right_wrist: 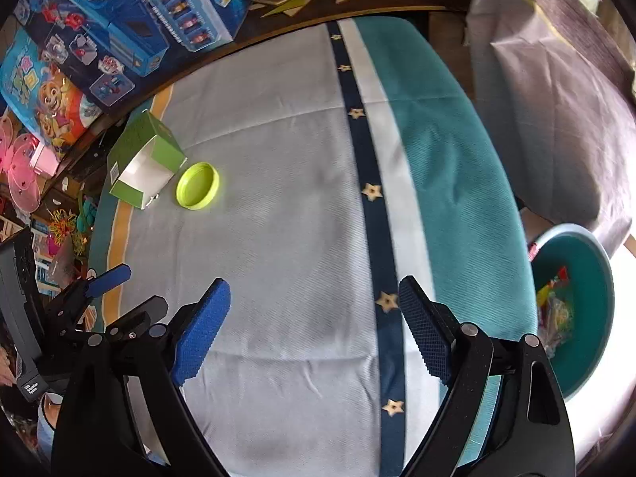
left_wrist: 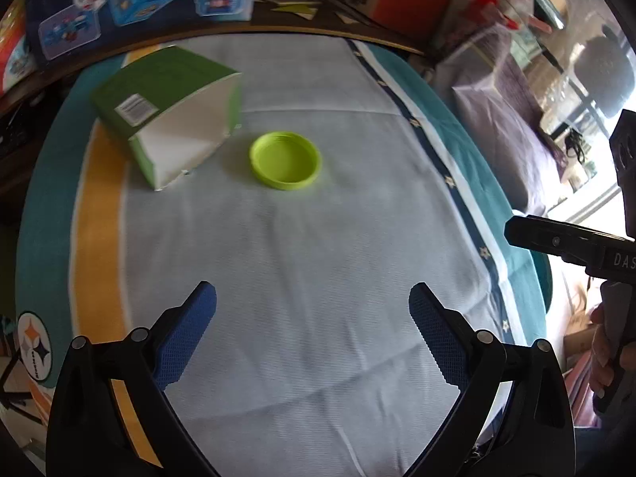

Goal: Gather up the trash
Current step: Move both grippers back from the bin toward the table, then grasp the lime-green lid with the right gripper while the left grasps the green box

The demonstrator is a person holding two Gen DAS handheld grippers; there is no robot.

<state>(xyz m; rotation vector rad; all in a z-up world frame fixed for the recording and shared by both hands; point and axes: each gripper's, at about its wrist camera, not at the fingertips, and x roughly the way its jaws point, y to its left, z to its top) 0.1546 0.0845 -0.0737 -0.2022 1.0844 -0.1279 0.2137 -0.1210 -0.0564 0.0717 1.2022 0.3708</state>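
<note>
A lime green round lid point(left_wrist: 285, 159) lies on the pale cloth, open side up. A green and white carton point(left_wrist: 169, 113) lies on its side just left of it. Both show far left in the right wrist view, the lid point(right_wrist: 197, 185) and the carton point(right_wrist: 145, 159). My left gripper point(left_wrist: 313, 298) is open and empty, above the cloth short of the lid. My right gripper point(right_wrist: 314, 294) is open and empty over the cloth's middle. A teal bin point(right_wrist: 578, 310) with colourful wrappers inside stands off the table's right edge.
The table cloth point(left_wrist: 318, 238) has yellow, navy starred and teal stripes. Toy boxes point(right_wrist: 119, 28) stack beyond the far edge. A purple covered object point(right_wrist: 556, 111) stands at the right. The right gripper's body point(left_wrist: 576, 246) shows at the left view's right edge.
</note>
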